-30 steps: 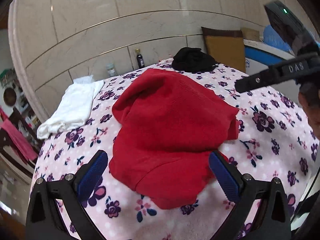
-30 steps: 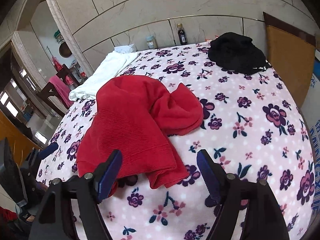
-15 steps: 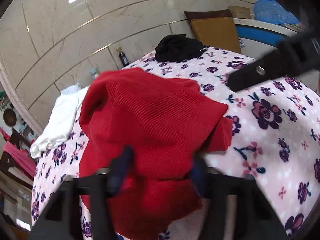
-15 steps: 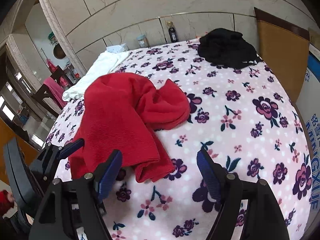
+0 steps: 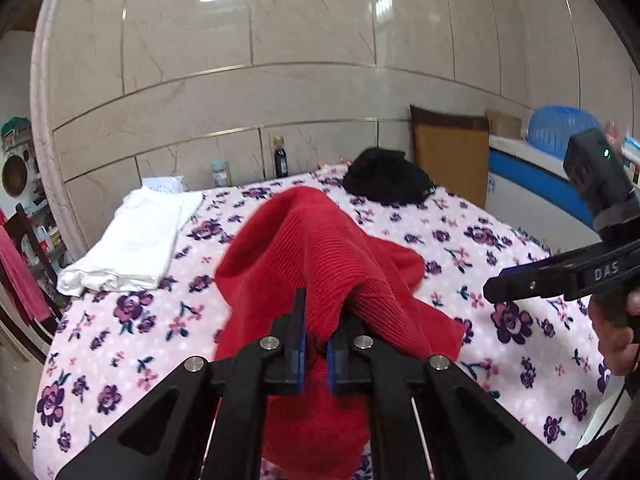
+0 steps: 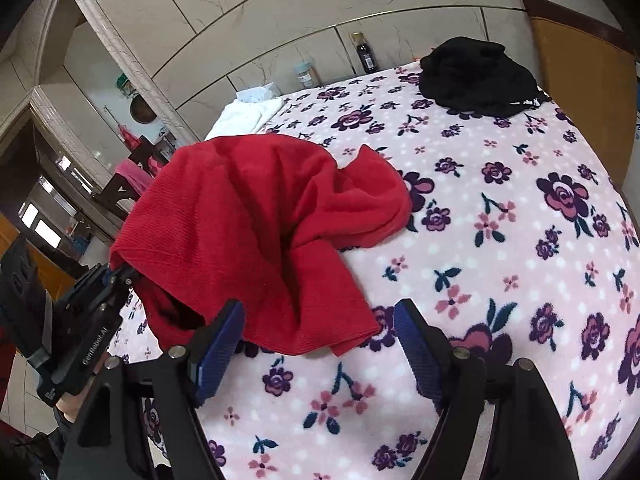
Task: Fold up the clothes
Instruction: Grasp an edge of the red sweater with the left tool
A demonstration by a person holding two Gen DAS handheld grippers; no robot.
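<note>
Your left gripper (image 5: pixel 315 350) was wide open a second ago, and now its blue pads are clamped on the near edge of the red ribbed knit sweater (image 5: pixel 320 264), lifting that edge off the pink floral fleece blanket (image 6: pixel 500 240) (the rest still lies bunched on it). Your right gripper (image 6: pixel 318 344) hangs just past the sweater's other corner, fingers spread apart, holding nothing. The folded white cloth (image 5: pixel 136 240) and black garment (image 6: pixel 476 76) haven't budged.

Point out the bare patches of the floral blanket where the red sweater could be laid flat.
Widest free patch: the floral blanket right of the red sweater, in front of the black garment. A narrower strip lies between sweater and folded white cloth. Crowded: the back edge, with bottle and jar.
</note>
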